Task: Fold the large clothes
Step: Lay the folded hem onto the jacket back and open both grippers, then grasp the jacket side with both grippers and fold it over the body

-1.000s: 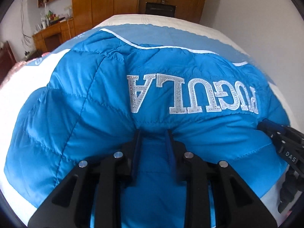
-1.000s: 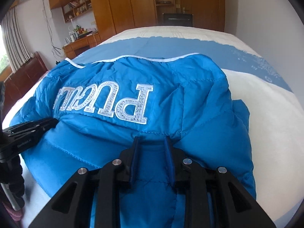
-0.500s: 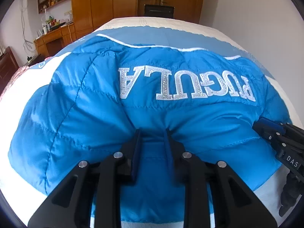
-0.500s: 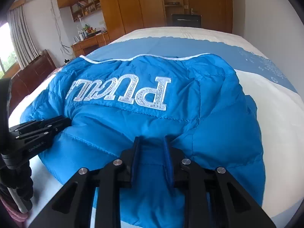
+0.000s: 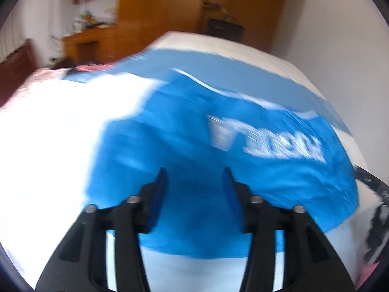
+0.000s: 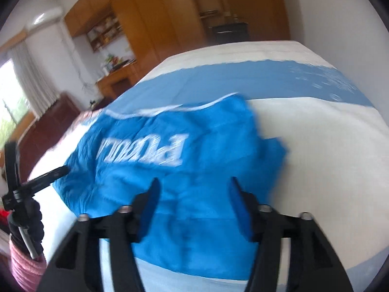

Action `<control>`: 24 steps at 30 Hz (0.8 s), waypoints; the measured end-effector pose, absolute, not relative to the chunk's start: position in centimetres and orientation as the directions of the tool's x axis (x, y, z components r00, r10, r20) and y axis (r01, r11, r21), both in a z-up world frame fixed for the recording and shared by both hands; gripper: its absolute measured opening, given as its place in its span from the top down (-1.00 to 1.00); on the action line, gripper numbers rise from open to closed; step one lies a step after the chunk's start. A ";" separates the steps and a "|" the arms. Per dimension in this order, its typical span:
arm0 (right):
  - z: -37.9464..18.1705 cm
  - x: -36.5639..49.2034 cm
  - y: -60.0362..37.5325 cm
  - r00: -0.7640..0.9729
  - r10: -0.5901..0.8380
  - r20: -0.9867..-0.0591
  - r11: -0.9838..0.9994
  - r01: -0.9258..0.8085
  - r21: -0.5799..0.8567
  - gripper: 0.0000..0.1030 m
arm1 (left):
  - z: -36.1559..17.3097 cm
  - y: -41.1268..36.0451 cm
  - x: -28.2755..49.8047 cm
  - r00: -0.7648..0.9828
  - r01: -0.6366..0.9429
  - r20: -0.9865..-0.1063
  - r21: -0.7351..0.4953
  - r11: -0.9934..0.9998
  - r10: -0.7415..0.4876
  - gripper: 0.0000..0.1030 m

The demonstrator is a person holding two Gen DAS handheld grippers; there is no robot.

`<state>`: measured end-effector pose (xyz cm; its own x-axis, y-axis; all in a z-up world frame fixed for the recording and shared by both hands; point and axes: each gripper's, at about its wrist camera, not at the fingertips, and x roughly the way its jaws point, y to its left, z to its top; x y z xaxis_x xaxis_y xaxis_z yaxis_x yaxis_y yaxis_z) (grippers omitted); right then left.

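A bright blue quilted jacket [image 5: 218,165] with silver lettering lies folded on the bed [image 5: 48,146]; it also shows in the right wrist view [image 6: 194,170]. My left gripper [image 5: 195,175] is open and empty, just above the jacket's near edge. My right gripper [image 6: 193,185] is open and empty, over the jacket's near right part. The left gripper's body [image 6: 36,182] shows at the left edge of the right wrist view. Both views are motion-blurred.
The bed has a white cover with a pale blue band [image 6: 243,80]. Wooden wardrobes [image 6: 170,24] and a desk [image 5: 87,39] stand beyond it. A white wall [image 5: 340,36] runs along the bed's right side. A dark wooden bed frame [image 6: 43,133] is at left.
Both grippers have opened and let go of the jacket's near edge, then pulled back and up. The jacket now lies on the bed, smaller in both views.
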<state>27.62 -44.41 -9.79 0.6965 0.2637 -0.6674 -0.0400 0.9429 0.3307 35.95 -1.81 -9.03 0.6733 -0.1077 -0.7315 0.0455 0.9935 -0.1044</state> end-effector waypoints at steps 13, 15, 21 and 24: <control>-15.3 32.2 -53.0 0.501 0.522 -0.690 0.787 0.029 0.616 -0.50 | -12.1 7.5 38.4 0.586 -0.006 -0.763 -0.341 0.940 -0.273 -0.53; -16.2 32.9 -52.7 0.479 0.541 -0.691 0.778 0.028 0.628 -0.50 | -13.0 7.1 39.1 0.562 0.013 -0.762 -0.380 0.925 -0.321 -0.58; -17.9 34.6 -52.6 0.451 0.600 -0.661 0.734 0.019 0.679 -0.52 | -15.5 7.2 42.2 0.501 -0.001 -0.762 -0.474 0.880 -0.410 -0.66; -18.5 36.0 -52.1 0.441 0.629 -0.640 0.714 -0.001 0.701 -0.53 | -16.6 6.4 43.5 0.486 -0.010 -0.753 -0.512 0.859 -0.443 -0.65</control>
<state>35.98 -52.06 -18.50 0.4414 0.6289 -0.6400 -0.0010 0.7136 0.7005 43.51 6.38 -16.63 0.4855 -0.4435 -0.7534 -0.0095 0.8591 -0.5118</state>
